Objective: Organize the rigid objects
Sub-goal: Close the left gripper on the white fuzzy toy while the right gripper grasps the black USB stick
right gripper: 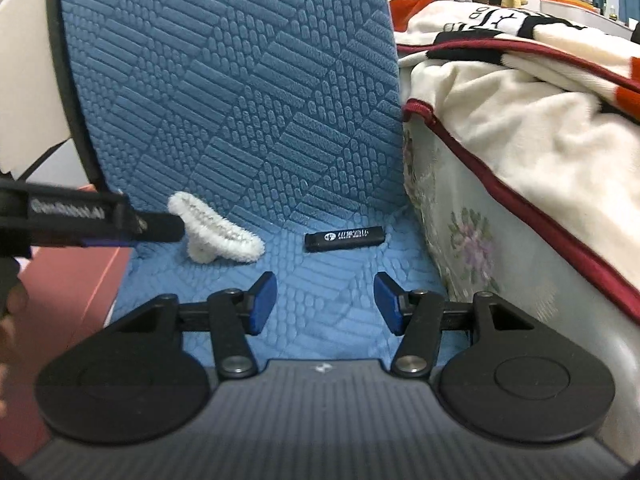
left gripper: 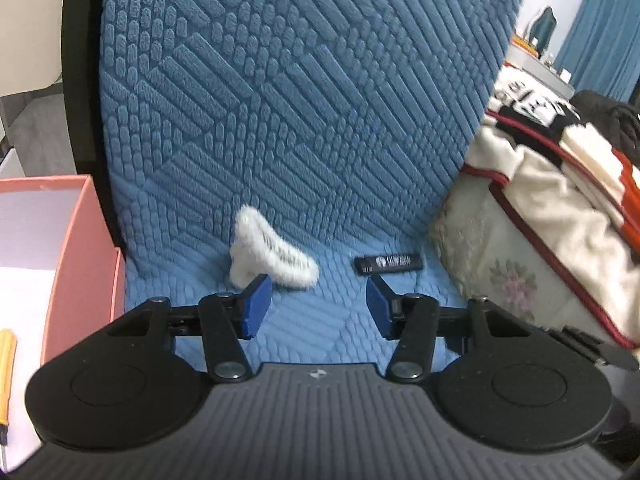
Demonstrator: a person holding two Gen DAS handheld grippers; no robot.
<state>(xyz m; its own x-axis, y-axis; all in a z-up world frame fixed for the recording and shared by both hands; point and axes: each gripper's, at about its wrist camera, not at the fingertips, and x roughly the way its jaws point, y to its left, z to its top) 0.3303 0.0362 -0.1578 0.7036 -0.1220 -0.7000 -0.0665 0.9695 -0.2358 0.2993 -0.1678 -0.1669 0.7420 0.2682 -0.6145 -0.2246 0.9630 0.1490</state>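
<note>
Two items are lying on the blue quilted chair seat (right gripper: 312, 280): a white fuzzy piece (right gripper: 216, 236) and a black stick (right gripper: 345, 237) with printed lettering. We are finding both the left gripper (left gripper: 318, 304) and the right gripper (right gripper: 325, 303) with jaws spread apart, gripping nothing. We are judging the stick light, stiff and smooth, best pinched across its long flat sides at mid-length. A pink box (left gripper: 80, 240) is standing beside the seat, probably the destination.

Open seat cushion (right gripper: 320, 280) ahead; pink box (left gripper: 86, 240) left, bed (right gripper: 480, 220) right.
</note>
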